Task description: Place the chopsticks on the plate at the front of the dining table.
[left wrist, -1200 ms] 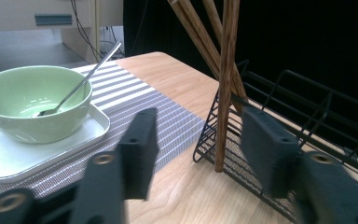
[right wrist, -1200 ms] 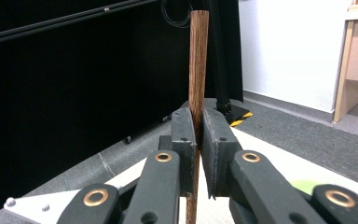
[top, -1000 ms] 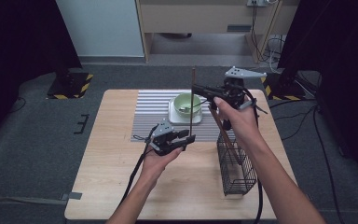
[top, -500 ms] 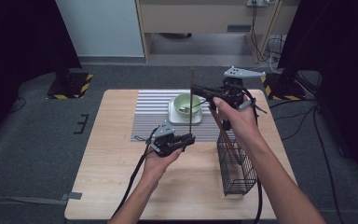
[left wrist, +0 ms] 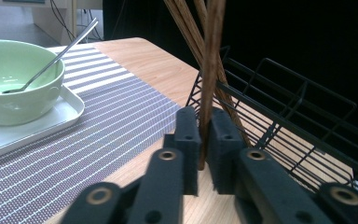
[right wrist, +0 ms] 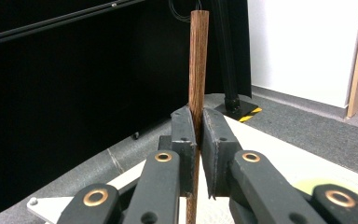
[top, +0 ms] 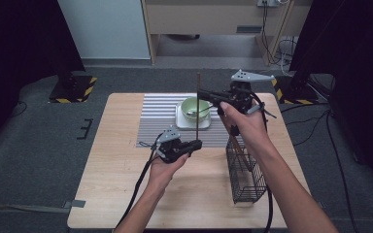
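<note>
A brown wooden chopstick (top: 197, 114) stands upright over the striped mat (top: 158, 121). My right gripper (top: 200, 92) is shut on its upper part, and in the right gripper view the pads pinch the chopstick (right wrist: 198, 56) just below its top, at the jaws' tips (right wrist: 196, 122). My left gripper (top: 198, 143) has just been closing and now clamps the lower end of the chopstick (left wrist: 210, 70), seen between its jaws (left wrist: 204, 126). Both hands hold the one stick.
A black wire basket (top: 245, 170) stands at the right of the table with more chopsticks leaning in it (left wrist: 186, 28). A green bowl (top: 194, 107) with a metal spoon (left wrist: 51, 60) sits on a white tray (top: 179, 122) on the mat.
The left jaws have closed onto the chopstick's lower end. Both hands and the stick have stayed in place.
</note>
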A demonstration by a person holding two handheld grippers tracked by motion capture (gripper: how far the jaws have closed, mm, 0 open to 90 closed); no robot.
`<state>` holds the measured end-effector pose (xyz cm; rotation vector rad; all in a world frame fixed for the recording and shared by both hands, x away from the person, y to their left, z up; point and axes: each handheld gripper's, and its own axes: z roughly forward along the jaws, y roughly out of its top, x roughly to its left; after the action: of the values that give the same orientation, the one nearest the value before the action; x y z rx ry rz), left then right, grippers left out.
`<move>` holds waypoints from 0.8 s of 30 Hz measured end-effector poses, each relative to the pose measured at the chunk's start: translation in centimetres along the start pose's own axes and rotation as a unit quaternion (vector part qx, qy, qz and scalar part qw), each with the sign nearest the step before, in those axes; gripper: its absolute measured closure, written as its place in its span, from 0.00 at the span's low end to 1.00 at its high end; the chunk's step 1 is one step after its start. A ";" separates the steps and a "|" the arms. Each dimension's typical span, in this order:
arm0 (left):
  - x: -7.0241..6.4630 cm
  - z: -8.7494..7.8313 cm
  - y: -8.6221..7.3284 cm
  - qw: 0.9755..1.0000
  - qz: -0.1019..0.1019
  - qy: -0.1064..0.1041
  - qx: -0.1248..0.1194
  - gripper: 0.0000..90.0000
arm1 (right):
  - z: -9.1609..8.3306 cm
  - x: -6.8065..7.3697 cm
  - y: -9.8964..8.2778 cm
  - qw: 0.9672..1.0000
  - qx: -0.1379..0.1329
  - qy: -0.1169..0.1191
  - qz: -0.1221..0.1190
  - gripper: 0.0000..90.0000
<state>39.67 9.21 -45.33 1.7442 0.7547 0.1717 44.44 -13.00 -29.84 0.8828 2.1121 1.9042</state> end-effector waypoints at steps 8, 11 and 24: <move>-0.3 0.0 0.0 1.000 0.009 0.006 -0.006 0.95 | 0.1 0.0 0.0 1.000 0.000 0.002 -0.001 0.87; -0.2 -0.1 0.1 1.000 0.009 0.011 -0.006 0.95 | -0.1 -0.1 -0.1 1.000 0.003 -0.008 -0.006 0.68; 0.7 -1.2 -0.1 0.999 0.000 0.036 -0.008 0.95 | -5.0 -4.2 -2.2 0.988 0.051 -0.145 -0.034 0.30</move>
<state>39.59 10.64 -45.20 1.7304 0.8037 0.2404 44.73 -19.48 -32.13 1.0248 2.0493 1.5388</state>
